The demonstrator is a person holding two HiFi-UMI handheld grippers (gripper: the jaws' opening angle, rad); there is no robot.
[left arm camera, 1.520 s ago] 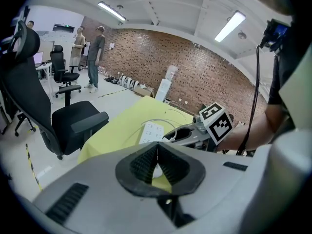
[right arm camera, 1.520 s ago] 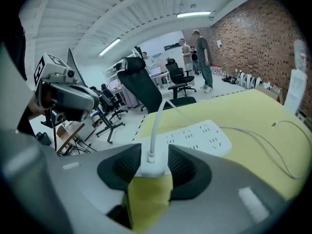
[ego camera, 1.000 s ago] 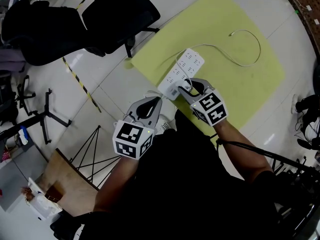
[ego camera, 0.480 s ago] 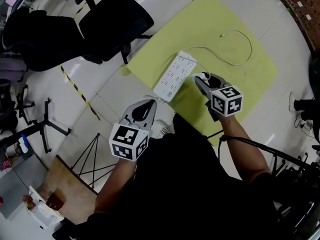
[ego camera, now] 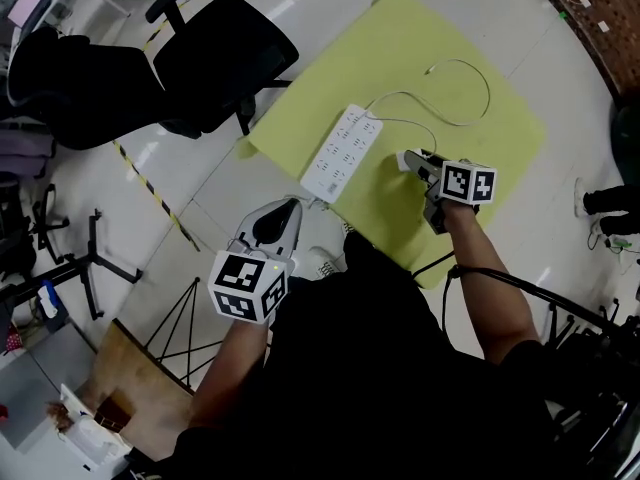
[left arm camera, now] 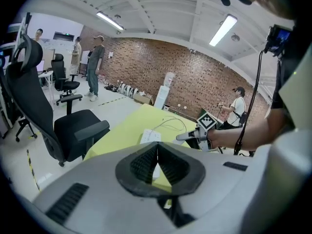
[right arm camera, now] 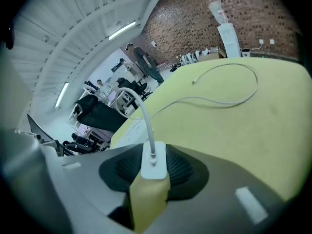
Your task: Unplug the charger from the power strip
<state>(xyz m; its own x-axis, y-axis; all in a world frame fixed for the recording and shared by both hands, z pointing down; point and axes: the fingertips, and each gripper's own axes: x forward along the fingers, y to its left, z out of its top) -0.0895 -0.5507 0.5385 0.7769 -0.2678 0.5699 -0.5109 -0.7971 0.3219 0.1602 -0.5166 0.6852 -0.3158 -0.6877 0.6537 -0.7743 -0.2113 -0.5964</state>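
The white power strip (ego camera: 342, 154) lies on the yellow mat (ego camera: 400, 58), near its left edge. My right gripper (ego camera: 412, 162) hovers over the mat to the right of the strip, apart from it. It is shut on the white charger (right arm camera: 153, 162), which is out of the strip. The charger's thin white cable (right arm camera: 141, 113) rises from it and loops across the mat (ego camera: 487, 96). My left gripper (ego camera: 277, 223) hangs below the strip over the white floor. Its pads (left arm camera: 157, 162) meet with nothing between them. The left gripper view shows the strip (left arm camera: 150, 136) ahead.
A black office chair (ego camera: 215, 53) stands left of the mat, with black and yellow tape (ego camera: 150, 183) on the floor by it. A black stand's legs (ego camera: 190, 308) spread at lower left. A shoe (ego camera: 320, 260) sits under the left gripper. People stand far off (left arm camera: 97, 65).
My right gripper has moved right, away from the strip's near end, carrying the charger and rolling as it went. The left gripper has stayed about where it was.
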